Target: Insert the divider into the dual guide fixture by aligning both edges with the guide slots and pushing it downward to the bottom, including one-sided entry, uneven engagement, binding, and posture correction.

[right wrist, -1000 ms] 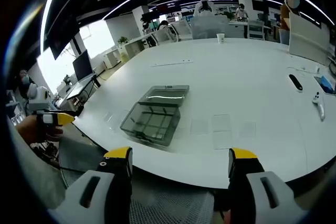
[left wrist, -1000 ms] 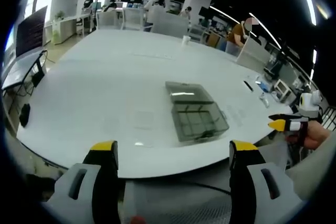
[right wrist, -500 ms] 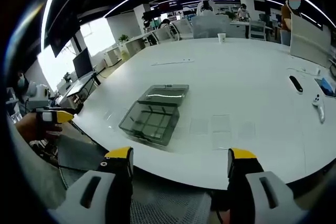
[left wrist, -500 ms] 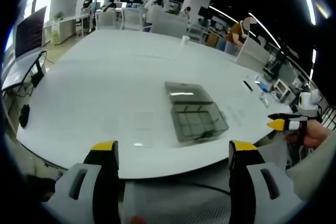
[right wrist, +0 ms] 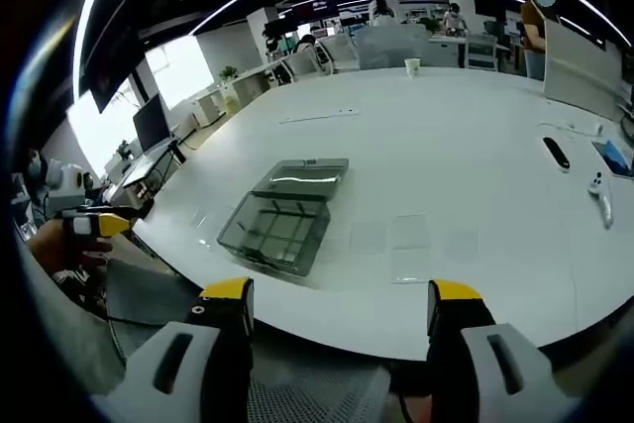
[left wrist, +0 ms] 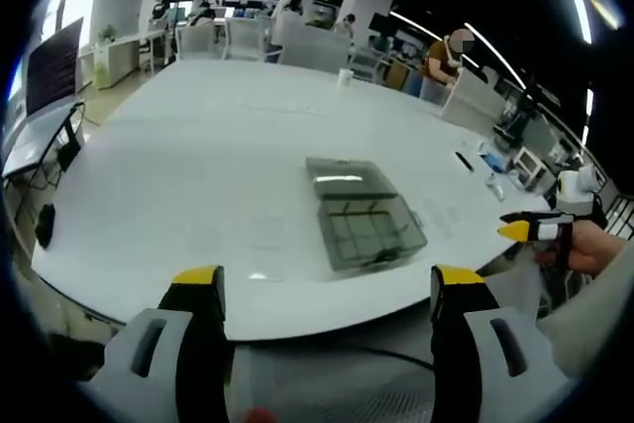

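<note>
Smoky translucent plastic marks the dual guide fixture point(left wrist: 363, 226), an open grid tray with its lid hinged back, on the white table point(left wrist: 178, 156) near the front edge; in the left gripper view it sits at about one o'clock of the left gripper point(left wrist: 322, 289), well apart; in the right gripper view the fixture point(right wrist: 280, 219) lies at about eleven o'clock of the right gripper point(right wrist: 340, 304); both pairs of jaws are spread wide with nothing between them.

Several clear flat sheets, likely the dividers point(right wrist: 409, 235), lie on the table just beside the fixture at its three o'clock; which one is meant I cannot tell; they are faint, so a pinch could miss the edge or lift two at once; once carried, a tilted sheet could enter one slot before the other and bind.

The right gripper view adds a dark remote-like object point(right wrist: 556, 153) and the sheets clearly; the left gripper view instead catches the other gripper's yellow tip point(left wrist: 517, 231) at three o'clock, held by a hand point(left wrist: 592, 249).
</note>
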{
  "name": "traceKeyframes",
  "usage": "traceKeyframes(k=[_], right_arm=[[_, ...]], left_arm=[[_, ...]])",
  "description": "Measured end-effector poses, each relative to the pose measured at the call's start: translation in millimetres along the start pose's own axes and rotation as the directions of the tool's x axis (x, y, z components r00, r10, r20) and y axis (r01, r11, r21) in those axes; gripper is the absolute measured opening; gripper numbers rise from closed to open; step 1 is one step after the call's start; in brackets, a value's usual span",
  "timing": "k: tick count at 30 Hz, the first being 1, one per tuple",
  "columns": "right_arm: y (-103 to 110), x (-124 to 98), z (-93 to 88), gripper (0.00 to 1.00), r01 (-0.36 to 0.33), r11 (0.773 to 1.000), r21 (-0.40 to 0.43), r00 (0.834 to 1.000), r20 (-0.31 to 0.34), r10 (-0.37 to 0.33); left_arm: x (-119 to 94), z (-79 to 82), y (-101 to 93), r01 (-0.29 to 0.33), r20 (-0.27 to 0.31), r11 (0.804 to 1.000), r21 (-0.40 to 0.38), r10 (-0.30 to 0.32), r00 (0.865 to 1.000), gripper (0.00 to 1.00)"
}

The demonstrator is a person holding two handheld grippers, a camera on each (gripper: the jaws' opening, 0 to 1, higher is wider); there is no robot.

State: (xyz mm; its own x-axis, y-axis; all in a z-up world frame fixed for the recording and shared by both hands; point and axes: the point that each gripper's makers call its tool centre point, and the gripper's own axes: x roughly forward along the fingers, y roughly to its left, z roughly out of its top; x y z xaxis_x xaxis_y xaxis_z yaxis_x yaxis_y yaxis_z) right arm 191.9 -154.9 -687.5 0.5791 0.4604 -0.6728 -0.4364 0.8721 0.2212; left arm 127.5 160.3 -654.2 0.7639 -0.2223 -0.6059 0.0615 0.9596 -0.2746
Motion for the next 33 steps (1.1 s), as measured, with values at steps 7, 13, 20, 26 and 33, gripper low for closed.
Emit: traceKeyframes(k=[7, 13, 20, 26, 33], right_arm=[[-5.8, 6.3, 3.5, 0.68, 0.004, 1.0, -0.001, 1.0, -0.007, -0.004], [-11.1, 15.0, 6.3, 0.67, 0.003, 1.0, -0.014, 1.0, -0.021, -0.004], [-20.4, 29.3, 9.4, 0.65, 0.0, 1.0, -0.032, 0.999, -0.045, -0.001], [-30.3, 42.6, 11.9, 0.63, 0.001, 0.999, -0.042, 0.998, -0.066, -0.003], [-40.2, 57.4, 11.6, 0.63, 0.004, 0.998, -0.059, 0.995, -0.098, -0.01]], left_arm=[[1.0, 1.2, -4.1, 0.011, -0.002, 1.0, 0.011, -0.011, 1.0, 0.83], [1.9, 3.7, -6.8, 0.017, 0.0, 1.0, 0.018, -0.017, 1.0, 0.82], [2.7, 3.0, -10.1, 0.022, -0.006, 1.0, 0.022, -0.021, 1.0, 0.82], [3.3, 3.1, -11.2, 0.024, -0.013, 0.999, 0.023, -0.024, 1.0, 0.81], [4.2, 3.0, -10.1, 0.021, -0.022, 0.999, 0.024, -0.021, 1.0, 0.81]])
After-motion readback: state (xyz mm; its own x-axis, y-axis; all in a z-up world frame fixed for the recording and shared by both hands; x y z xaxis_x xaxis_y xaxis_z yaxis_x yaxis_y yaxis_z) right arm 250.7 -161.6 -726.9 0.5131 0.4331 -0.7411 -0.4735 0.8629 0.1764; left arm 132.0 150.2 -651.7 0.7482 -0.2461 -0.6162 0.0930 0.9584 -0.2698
